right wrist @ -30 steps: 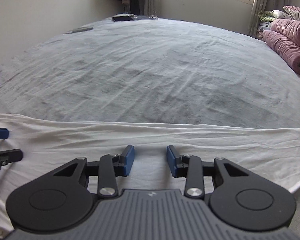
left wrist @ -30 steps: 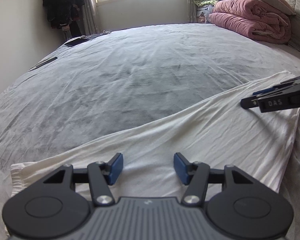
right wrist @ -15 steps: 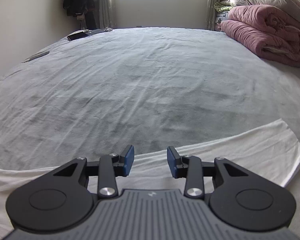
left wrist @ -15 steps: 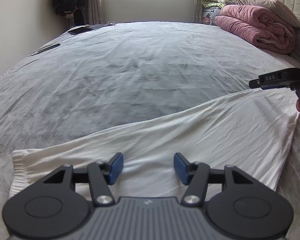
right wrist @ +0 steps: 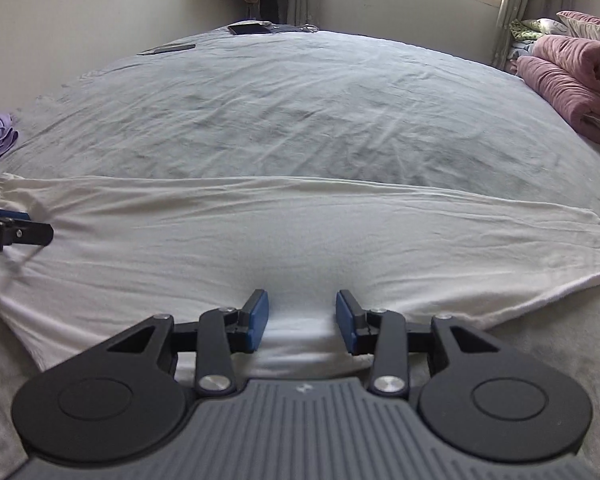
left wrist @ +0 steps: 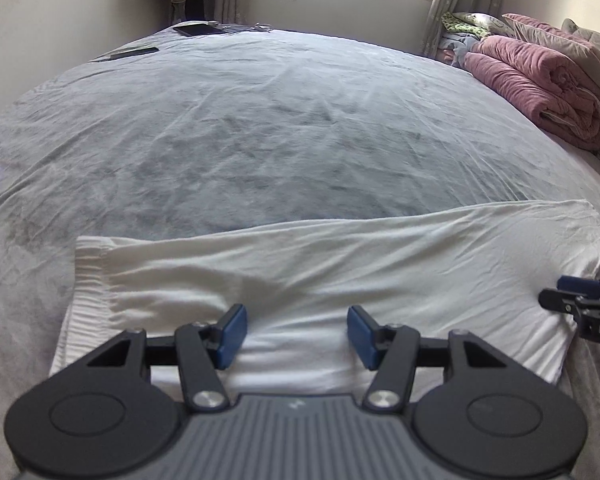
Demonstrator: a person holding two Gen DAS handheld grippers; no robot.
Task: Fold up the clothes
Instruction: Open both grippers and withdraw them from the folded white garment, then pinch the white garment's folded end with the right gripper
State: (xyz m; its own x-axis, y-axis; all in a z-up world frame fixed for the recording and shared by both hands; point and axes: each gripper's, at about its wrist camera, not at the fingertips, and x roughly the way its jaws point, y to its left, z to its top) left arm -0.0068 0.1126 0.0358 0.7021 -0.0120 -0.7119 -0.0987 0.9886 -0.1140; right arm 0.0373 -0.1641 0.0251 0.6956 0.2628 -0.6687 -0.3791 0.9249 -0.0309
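White garment (left wrist: 340, 264), soft cotton-looking knit, is laid out flat as a long band across the near edge of the bed (left wrist: 280, 128). A ribbed cuff or hem can be seen at its left end, and shallow wrinkles are spread along its length. The bed is covered by a grey, slightly fuzzy sheet creased all over. The left gripper (left wrist: 294, 336) is held over the ribbed end with its blue pads parted and nothing pinched between them. The right gripper (right wrist: 302, 320) is held over the near edge further right, pads also apart, nothing grasped. A rolled pink quilt (left wrist: 540, 84), plush and thick, is stacked at the far right.
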